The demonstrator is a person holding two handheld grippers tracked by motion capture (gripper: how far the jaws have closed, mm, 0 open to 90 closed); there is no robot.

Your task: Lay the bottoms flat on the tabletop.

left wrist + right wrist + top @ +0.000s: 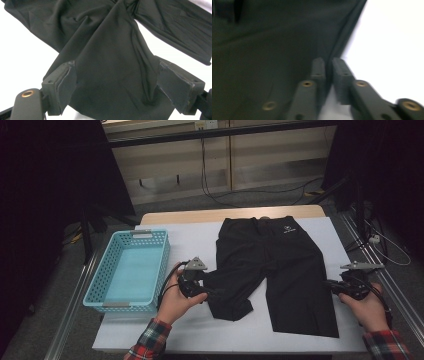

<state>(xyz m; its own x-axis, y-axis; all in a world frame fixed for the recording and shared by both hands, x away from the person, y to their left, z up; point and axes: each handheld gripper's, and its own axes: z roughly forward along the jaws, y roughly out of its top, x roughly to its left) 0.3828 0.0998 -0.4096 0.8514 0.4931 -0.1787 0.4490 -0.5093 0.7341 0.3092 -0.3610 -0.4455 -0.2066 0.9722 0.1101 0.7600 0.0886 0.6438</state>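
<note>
Black shorts point(280, 270) spread flat on the white surface point(200, 330), waistband at the far edge, legs toward the person. Leg nearer the blue basket point(127, 270) pulled aside and bunched, its hem folded near the left hand. Other leg lying straight and smooth, reaching almost to the near edge of the surface.

Left hand-held gripper point(202, 282) just beside the bunched leg of the shorts, between shorts and basket. In the left gripper view, jaws standing wide apart with a broad fold of the shorts point(110, 70) gathered between them, cloth lying against both pads point(66, 85); grasping that fold.

Right hand-held gripper point(334, 286) at the outer side seam of the straight leg, on the side of the shorts away from the basket. In the right gripper view, jaws almost fully clenched at the seam edge of the shorts point(262, 50), a thin dark gap left between the pads point(318, 67); cannot tell whether cloth is pinched there, picture blurred.

Basket standing well apart from the right hand-held gripper point(327, 65), across the shorts.
</note>
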